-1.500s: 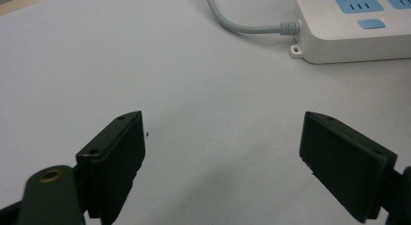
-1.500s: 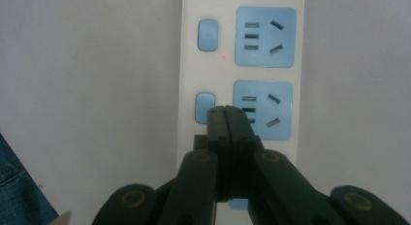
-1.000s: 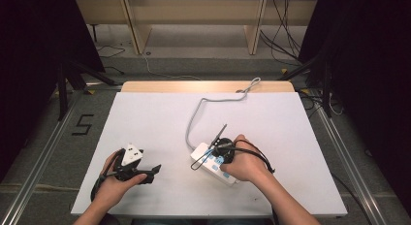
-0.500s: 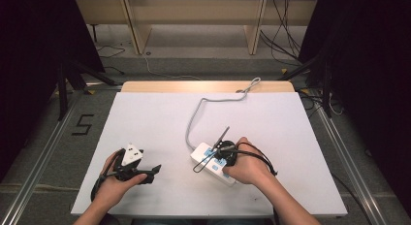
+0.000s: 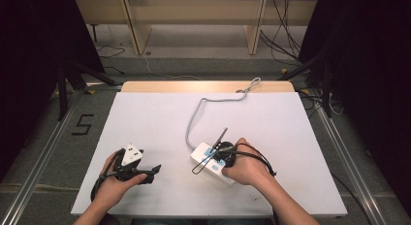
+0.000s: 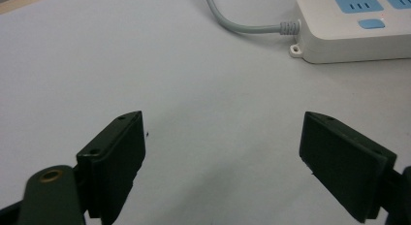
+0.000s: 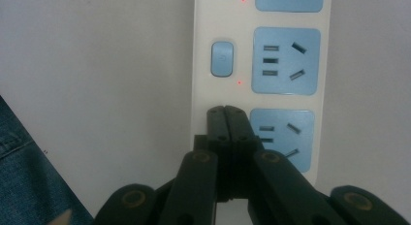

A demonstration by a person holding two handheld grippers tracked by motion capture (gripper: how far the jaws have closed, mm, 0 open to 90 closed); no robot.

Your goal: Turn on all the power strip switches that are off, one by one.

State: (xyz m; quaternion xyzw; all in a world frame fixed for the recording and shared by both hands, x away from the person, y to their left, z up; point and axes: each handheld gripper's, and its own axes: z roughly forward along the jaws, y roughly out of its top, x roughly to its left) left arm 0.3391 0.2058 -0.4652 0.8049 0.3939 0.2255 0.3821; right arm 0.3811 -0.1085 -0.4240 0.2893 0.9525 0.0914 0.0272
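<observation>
Tongs in my right hand (image 7: pixel 226 111) are pressed together, tips down on one white plastic power strip (image 5: pixel 207 157) with blue sockets, beside a lit button. It lies on the white counter (image 5: pixel 145 118), long axis diagonal, its grey cord (image 5: pixel 194 118) running away from me. My left tongs (image 6: pixel 223 157) stand spread, holding nothing.

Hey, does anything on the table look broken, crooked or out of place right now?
Nothing stands out. The white power strip lies flat and intact, its grey cord curving off the far edge. The right claw is shut over it.
</observation>
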